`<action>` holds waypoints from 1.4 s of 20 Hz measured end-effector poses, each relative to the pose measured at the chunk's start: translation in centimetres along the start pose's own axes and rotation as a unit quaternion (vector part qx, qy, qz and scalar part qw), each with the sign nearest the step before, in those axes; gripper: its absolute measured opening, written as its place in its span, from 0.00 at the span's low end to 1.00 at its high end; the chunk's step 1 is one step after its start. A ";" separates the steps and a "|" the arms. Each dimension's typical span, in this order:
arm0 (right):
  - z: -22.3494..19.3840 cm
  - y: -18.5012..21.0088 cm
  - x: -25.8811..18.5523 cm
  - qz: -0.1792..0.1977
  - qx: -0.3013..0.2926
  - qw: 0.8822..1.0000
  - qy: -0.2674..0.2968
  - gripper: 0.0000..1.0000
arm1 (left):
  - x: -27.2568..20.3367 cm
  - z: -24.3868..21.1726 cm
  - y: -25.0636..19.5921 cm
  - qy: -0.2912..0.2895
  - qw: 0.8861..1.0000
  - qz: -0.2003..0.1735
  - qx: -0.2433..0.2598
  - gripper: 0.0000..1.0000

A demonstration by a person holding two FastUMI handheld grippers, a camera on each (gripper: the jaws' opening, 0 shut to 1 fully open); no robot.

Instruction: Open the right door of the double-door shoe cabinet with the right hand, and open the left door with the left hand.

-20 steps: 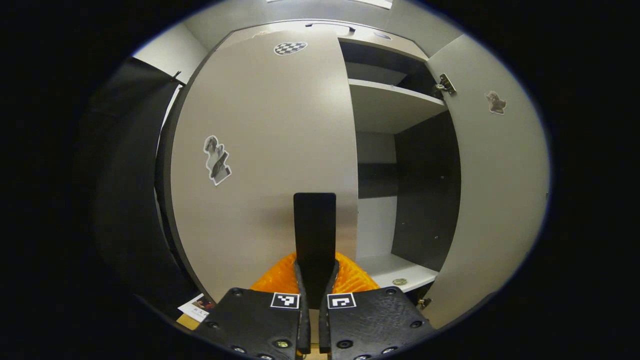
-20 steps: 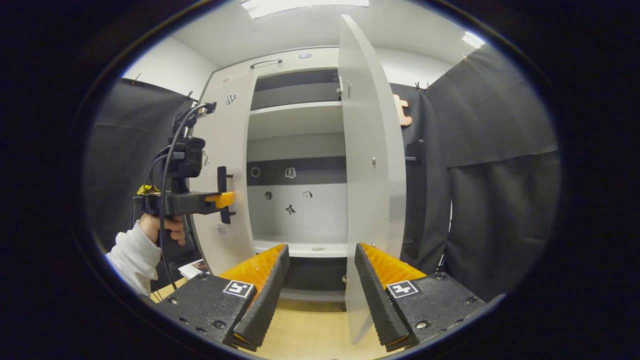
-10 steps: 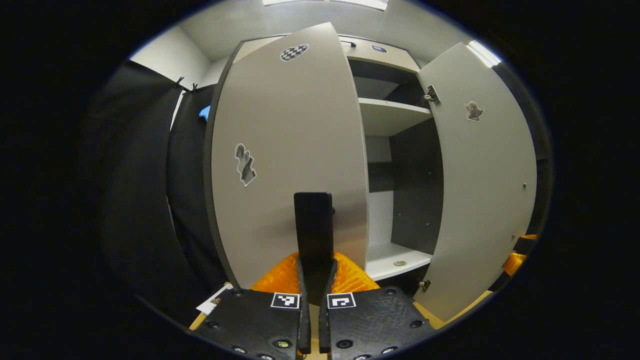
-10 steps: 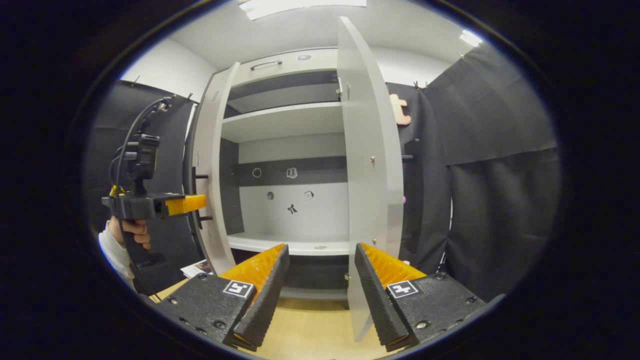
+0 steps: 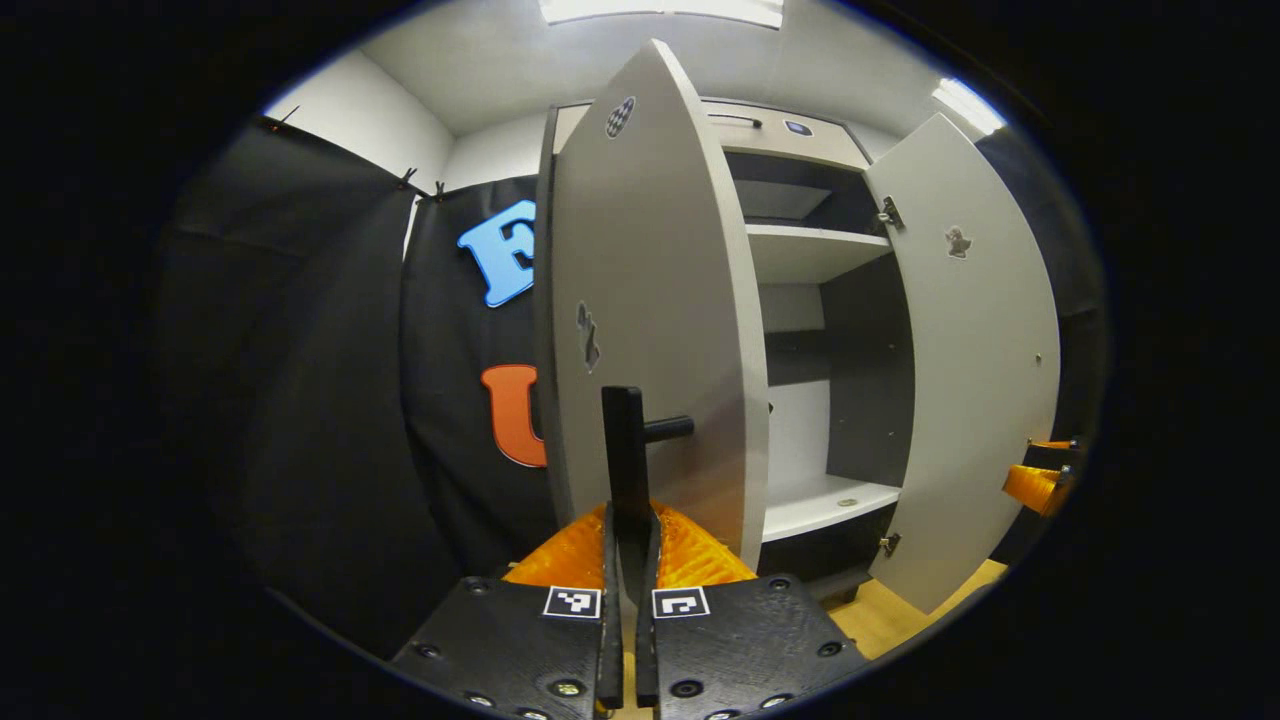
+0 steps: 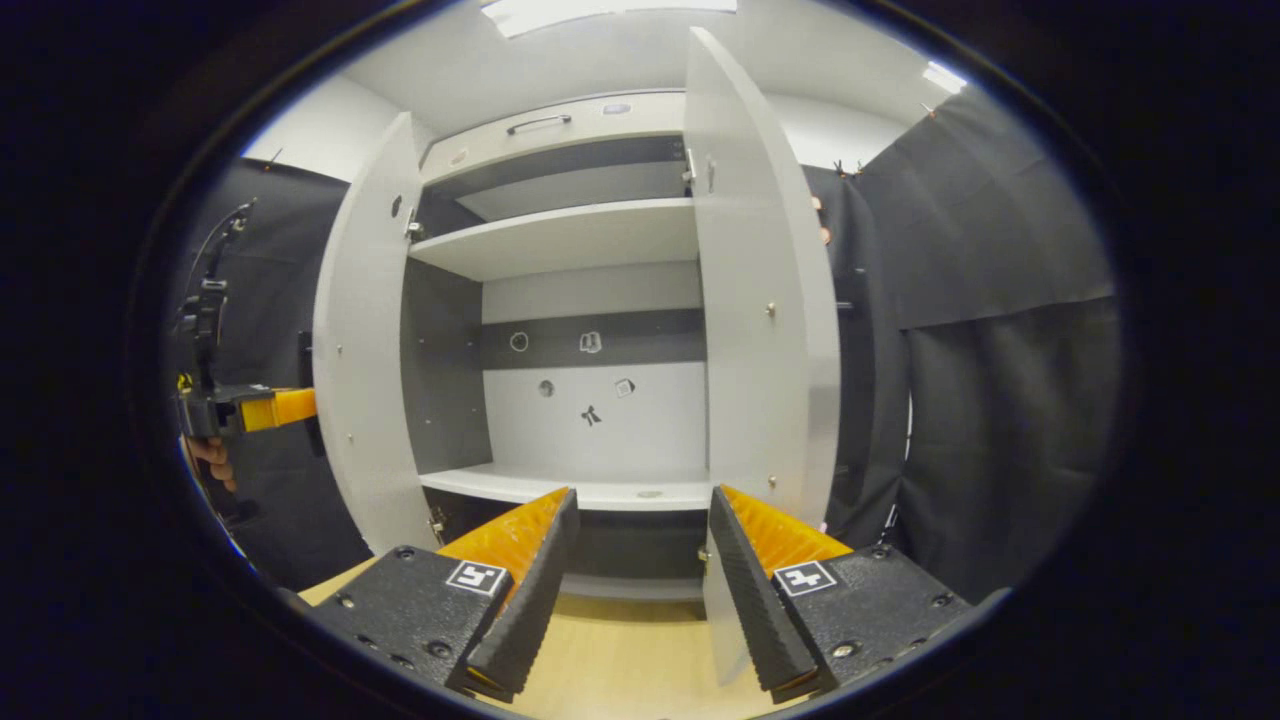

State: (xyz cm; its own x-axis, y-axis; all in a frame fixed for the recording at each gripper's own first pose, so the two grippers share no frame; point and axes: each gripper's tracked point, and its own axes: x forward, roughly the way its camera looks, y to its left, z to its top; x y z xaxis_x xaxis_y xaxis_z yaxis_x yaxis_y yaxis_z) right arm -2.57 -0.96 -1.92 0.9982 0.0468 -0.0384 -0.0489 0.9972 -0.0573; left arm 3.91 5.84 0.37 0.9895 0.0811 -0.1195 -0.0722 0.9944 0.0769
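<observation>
My left gripper [image 5: 627,520] is clamped on the left door's [image 5: 650,300] handle [image 5: 625,455] to swing it wide; my right gripper [image 6: 640,560] hangs parted and empty beside the open right door [image 6: 760,300].

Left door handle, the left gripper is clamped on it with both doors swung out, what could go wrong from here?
1. The left gripper is shut on the handle of the left door, already swung far out; pulling further might strain the hinge.
2. The booth wall is close behind that door, so it could hit the cloth.
3. The right gripper is open near the right door and could bump its edge.
</observation>
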 end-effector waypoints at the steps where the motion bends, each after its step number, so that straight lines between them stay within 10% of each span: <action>1: 0.1 0.4 0.2 0.004 -0.003 1.000 -0.001 0.83 | -0.2 -0.1 0.5 0.002 1.000 0.004 0.000 0.05; 13: 0.3 2.2 1.7 0.016 -0.020 1.000 -0.003 0.83 | -0.6 -0.6 6.2 0.000 1.000 0.024 -0.010 0.02; 28: -0.1 2.3 2.5 0.021 -0.026 0.999 0.012 0.83 | -1.3 -1.0 9.2 -0.019 0.998 -0.060 -0.021 0.04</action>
State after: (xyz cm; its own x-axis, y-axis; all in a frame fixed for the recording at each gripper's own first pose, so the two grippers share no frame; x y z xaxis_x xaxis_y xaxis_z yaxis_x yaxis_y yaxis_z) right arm -0.18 1.43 -2.28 0.9940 0.0869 -0.0663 -0.0937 0.9898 -0.1078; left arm 1.89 14.93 0.28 0.9953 -0.0406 -0.0876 0.0427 0.9988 0.0223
